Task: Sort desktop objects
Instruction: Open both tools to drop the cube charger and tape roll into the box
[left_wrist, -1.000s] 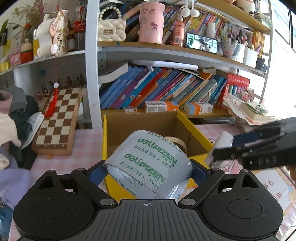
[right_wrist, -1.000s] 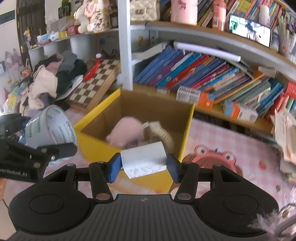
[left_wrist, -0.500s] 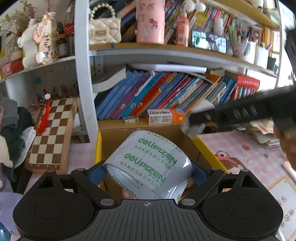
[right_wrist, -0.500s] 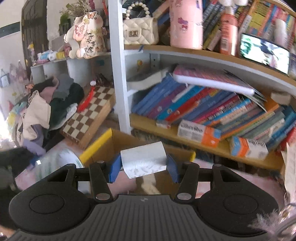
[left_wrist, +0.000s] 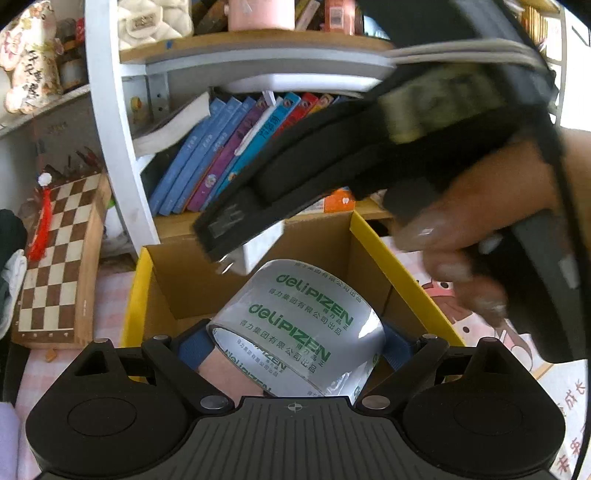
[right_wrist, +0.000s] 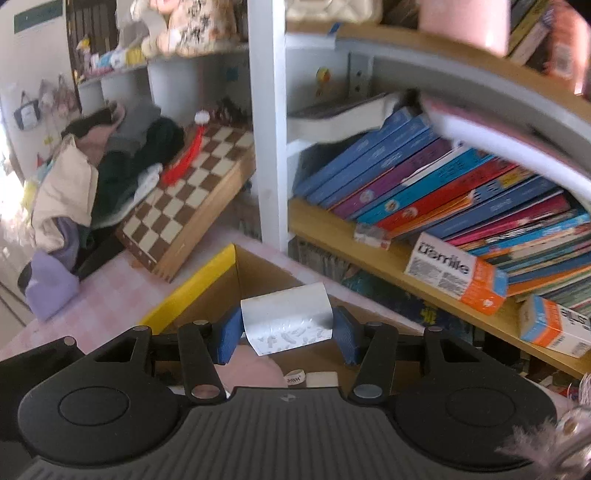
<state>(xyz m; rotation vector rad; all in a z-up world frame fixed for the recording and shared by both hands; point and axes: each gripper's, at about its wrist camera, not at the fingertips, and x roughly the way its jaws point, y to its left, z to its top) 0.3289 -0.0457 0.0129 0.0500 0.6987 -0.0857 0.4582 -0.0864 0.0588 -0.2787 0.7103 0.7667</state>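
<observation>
Both hand-held grippers have swung in over the yellow-rimmed cardboard box (left_wrist: 373, 236). Left hand-held gripper (left_wrist: 295, 345) grasps a silver roll of tape with green lettering (left_wrist: 299, 325) above the box; right hand-held gripper (right_wrist: 287, 334) clamps a small white curved packet (right_wrist: 286, 317) over the box's far corner.

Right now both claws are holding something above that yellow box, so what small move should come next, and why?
Probably lower the left claw a little and open it. Its roll of tape hangs over the open yellow box, while the right claw, carrying a small white object, crosses just above, so letting the tape go first clears room.
</observation>
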